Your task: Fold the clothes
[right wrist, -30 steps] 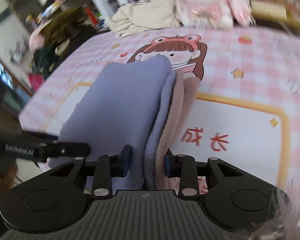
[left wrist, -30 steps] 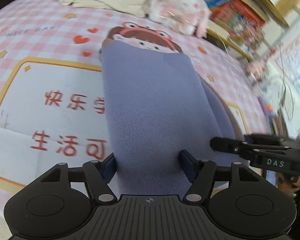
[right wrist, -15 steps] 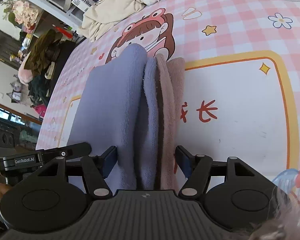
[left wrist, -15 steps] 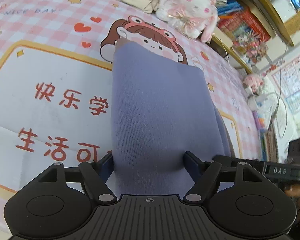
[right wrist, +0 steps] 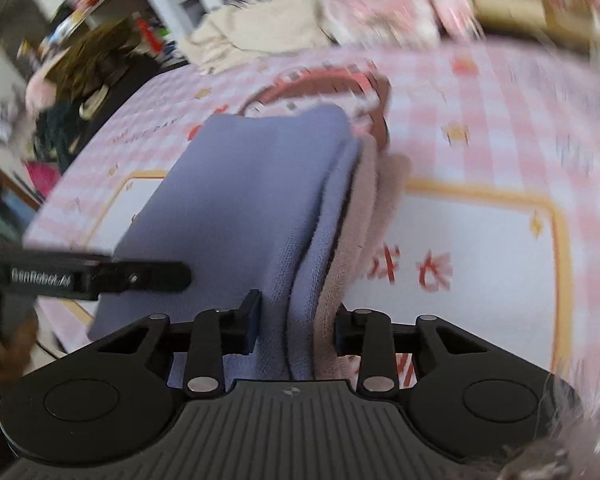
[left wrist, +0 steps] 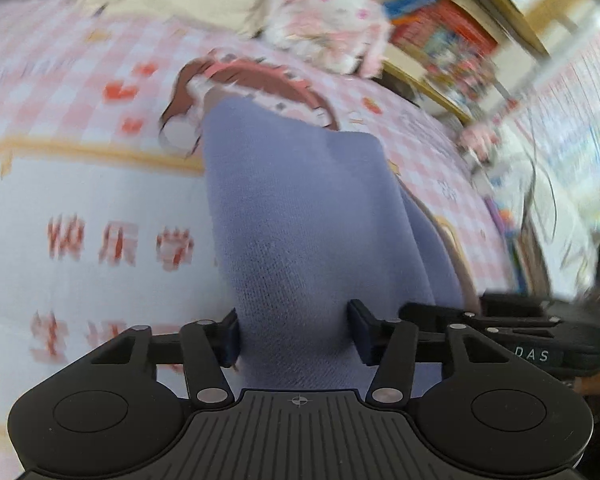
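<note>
Left wrist: both grippers have just closed on the folded garment.

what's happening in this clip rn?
A person with a handheld gripper in each hand is folding clothes on a pink checked cartoon bedsheet. The left gripper has just closed on the near end of a folded lavender knit garment. The right gripper has just closed on the stacked edges of that garment and a beige one beside it. Both views are motion-blurred. A plush toy sits at the far edge.
</note>
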A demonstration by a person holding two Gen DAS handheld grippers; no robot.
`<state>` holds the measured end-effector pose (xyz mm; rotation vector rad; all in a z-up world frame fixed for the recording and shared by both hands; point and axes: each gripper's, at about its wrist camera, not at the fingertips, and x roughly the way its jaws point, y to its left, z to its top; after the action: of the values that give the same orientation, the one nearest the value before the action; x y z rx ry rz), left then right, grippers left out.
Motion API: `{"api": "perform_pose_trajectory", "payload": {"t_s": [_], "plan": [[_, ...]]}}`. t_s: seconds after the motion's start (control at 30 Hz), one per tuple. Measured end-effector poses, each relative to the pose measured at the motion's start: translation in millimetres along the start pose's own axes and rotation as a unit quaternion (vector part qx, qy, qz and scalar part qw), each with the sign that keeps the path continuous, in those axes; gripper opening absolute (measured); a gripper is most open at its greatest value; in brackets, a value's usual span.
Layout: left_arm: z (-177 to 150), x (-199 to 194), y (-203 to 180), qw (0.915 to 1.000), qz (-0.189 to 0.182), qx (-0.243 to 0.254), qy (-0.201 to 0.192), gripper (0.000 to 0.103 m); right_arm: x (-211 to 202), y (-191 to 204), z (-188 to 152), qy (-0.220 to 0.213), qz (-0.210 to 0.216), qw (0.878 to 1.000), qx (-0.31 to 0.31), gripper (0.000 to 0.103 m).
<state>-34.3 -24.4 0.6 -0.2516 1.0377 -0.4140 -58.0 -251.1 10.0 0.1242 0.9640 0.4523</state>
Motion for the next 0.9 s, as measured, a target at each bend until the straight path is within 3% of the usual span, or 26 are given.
{"api": "perform_pose_trajectory", "payload": {"t_s": [0.1, 0.3, 0.9], "plan": [[12.3, -10.5, 1.6, 0.9990, -0.007, 0.038, -0.022, 0.049, -4.0, 10.1, 3.7, -0.037, -0.015, 0.999, -0.004, 0.030], [40.6, -20.5, 28.6, 0.9972, -0.042, 0.039, -0.048, 0.049, -5.8, 30.0, 23.3, -0.096, -0.035, 0.995, -0.017, 0.030], [137.5, 19.6, 96.1, 0.9958, -0.046, 0.045, -0.065, 0.049, 77.8, 34.4, 129.0, -0.096, -0.055, 0.994, -0.009, 0.030]]}}
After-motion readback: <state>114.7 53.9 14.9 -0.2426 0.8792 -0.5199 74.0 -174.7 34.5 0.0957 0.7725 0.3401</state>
